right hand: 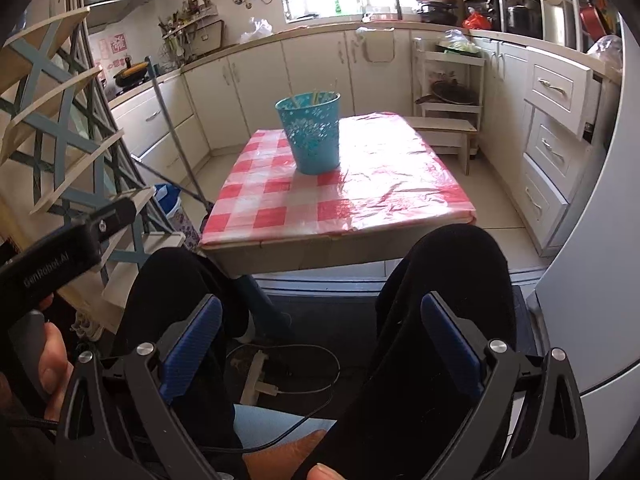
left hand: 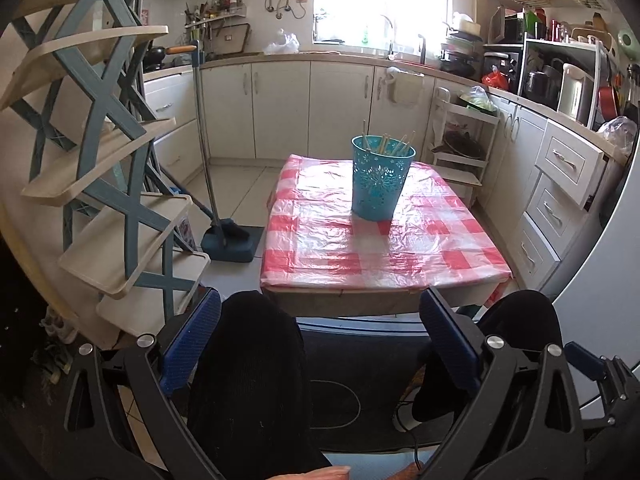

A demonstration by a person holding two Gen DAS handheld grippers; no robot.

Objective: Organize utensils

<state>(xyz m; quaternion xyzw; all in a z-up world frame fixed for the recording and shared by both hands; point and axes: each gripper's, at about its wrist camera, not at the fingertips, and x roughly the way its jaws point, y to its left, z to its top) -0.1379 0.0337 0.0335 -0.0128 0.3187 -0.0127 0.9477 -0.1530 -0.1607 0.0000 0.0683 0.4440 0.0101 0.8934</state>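
Setting: kitchen; small table (left hand: pixel 384 256) under a red-and-white checked plastic cover, person seated in front of it, knees in black trousers (left hand: pixel 248 360) close below both cameras.
Task item: teal perforated holder (left hand: pixel 378 176) stood upright on the table, toward the far half, left of centre in the right wrist view (right hand: pixel 310 132).
Contents: thin pale sticks, likely chopsticks (left hand: pixel 394 144), leaned loosely inside the holder; exact count not readable.
Loose utensils: none visible on the cover.
Left gripper (left hand: pixel 320 344): fingers spread wide apart, nothing between them; held low over the lap, well short of the table edge.
Right gripper (right hand: pixel 320 344): likewise spread wide and empty, low over the knees.
Stage (judgement): either start or finish of the job; cannot tell which.
Risk 1: holder is tall, probably light; a sideways nudge from a finger could tip it and spill the sticks.
Risk 2: glossy, wrinkled cover may let the holder slide when pushed.
Risk 3: thin sticks may slip or twist out of a two-finger pinch.
Risk 4: raising grippers from the lap could catch the table edge.
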